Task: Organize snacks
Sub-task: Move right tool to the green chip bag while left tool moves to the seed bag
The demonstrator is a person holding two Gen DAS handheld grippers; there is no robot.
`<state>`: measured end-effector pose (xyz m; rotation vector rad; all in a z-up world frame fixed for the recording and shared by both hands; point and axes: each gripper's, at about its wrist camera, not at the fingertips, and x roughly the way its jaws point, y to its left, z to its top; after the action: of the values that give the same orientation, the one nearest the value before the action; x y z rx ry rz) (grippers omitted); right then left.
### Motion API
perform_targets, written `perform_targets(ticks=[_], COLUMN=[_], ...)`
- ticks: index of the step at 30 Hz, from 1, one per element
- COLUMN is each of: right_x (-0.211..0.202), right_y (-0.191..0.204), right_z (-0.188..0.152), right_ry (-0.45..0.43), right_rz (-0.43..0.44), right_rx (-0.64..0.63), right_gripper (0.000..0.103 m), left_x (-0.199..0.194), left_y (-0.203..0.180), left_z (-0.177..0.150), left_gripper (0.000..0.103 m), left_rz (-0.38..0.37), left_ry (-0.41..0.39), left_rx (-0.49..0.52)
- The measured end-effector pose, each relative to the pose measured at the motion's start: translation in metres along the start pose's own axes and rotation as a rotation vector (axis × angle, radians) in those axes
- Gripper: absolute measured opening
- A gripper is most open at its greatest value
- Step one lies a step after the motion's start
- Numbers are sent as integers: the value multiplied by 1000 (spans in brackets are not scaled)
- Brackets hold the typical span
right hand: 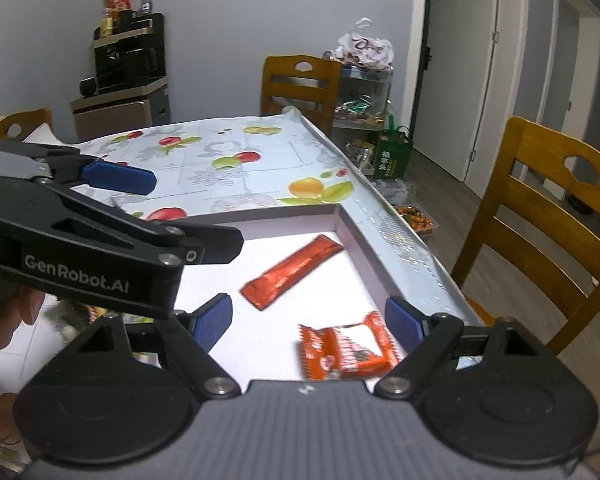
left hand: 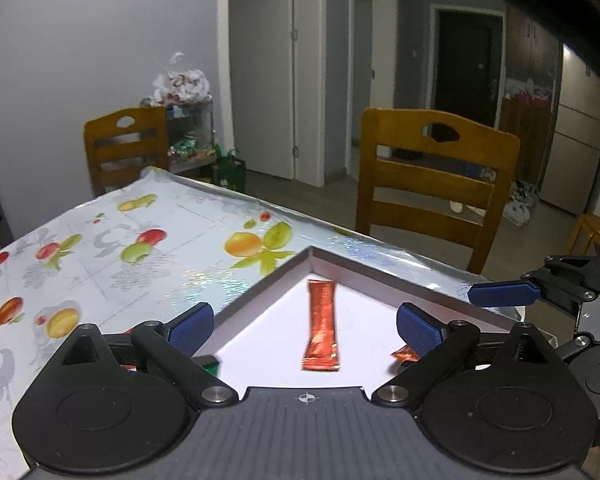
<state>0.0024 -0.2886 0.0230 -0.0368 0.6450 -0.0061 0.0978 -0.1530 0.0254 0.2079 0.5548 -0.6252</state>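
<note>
A shallow white box (left hand: 260, 288) (right hand: 352, 236) lies on the fruit-print table. In it lies a long orange stick packet (left hand: 322, 326) (right hand: 292, 272). A flat orange snack packet (right hand: 346, 348) lies nearer, its corner showing in the left wrist view (left hand: 404, 354). My left gripper (left hand: 304, 326) is open and empty above the box, with the stick packet between its fingers below. My right gripper (right hand: 308, 324) is open and empty over the flat packet. A green packet edge (left hand: 210, 364) peeks beside my left finger.
A wooden chair (left hand: 432, 184) (right hand: 540, 216) stands at the table's far edge, another (left hand: 124, 144) (right hand: 300, 84) at the far corner. A shelf with snack bags (right hand: 364, 92) stands by the wall. More snacks (right hand: 72, 320) lie at the left under my left gripper.
</note>
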Motion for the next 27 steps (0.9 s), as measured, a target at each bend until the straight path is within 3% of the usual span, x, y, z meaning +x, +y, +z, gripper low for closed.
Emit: perform_targets(ticks=[27], right_x=[-9], right_y=[108], right_z=[18], right_ry=[-10], right_rz=[139], right_rx=[-132], right_gripper=[84], left_x=[-90], left_y=[89], left_z=[-56], left_gripper=[101], left_rz=[128], left_ry=[-56], left_rx=[-160])
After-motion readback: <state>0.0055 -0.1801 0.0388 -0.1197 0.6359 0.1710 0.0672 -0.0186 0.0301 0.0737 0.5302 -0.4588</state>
